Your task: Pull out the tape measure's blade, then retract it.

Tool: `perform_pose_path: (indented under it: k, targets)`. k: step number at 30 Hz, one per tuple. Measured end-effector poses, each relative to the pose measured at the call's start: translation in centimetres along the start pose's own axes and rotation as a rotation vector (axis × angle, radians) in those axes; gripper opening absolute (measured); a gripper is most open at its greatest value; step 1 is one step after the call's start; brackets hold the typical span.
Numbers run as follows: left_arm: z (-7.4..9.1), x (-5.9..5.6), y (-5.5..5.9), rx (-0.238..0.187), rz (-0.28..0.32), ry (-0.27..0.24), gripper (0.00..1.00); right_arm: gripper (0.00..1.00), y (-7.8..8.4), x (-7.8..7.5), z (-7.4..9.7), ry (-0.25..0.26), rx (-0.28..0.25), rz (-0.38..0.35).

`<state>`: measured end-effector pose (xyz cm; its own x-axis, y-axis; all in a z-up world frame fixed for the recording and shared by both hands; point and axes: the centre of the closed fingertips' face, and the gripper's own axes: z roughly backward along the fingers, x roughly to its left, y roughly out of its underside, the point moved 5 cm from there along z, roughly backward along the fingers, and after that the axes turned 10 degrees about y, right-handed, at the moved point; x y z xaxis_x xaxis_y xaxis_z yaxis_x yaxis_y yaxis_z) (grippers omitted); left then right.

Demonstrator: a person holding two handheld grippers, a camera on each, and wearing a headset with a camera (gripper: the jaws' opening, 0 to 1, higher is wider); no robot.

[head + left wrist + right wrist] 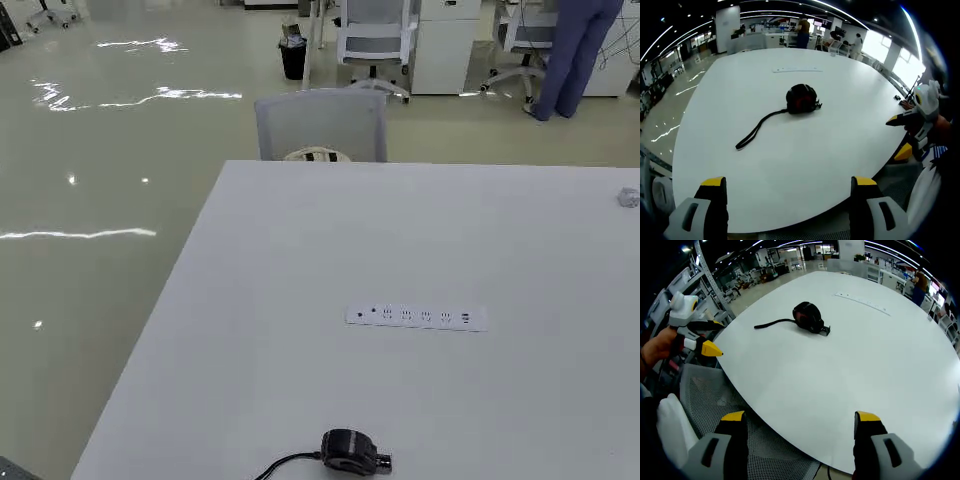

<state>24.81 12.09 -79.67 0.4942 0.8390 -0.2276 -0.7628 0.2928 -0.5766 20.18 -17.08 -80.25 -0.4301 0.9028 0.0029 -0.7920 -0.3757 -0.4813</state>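
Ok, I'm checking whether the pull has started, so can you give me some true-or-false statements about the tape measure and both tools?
1. The black round tape measure lies on the white table, touched by neither tool. True.
2. The left tool is shut on the tape measure. False: its jaws stand wide apart, well short of it.
3. The blade is drawn out across the table. False: no blade is out; the black strap is what trails from the case.
4. A white power strip lies on the table beyond the tape measure. True.
5. The right tool is open and holds nothing. True.
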Motion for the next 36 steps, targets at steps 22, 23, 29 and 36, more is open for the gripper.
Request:
perform_pose_path:
  k: [22, 23, 29, 36]
  targets:
    - [0.0, 0.02, 0.37, -0.002, 0.001, -0.004, 1.0, 0.89, -0.13, 0.07, 0.05, -0.001, -0.004, -0.006]
    - [0.02, 0.01, 0.29, -0.004, 0.002, -0.003, 1.0, 0.89, -0.17, 0.06, 0.07, 0.0, -0.005, -0.006]
    - [-0.15, 0.0, 0.17, -0.008, -0.003, -0.005, 1.0, 0.89, -0.15, -0.08, -0.15, 0.003, -0.004, -0.002]
    - [-0.59, -0.21, 0.05, 0.001, -0.015, 0.008, 1.0, 0.89, -0.16, 0.11, -0.52, -0.004, 0.007, 0.015]
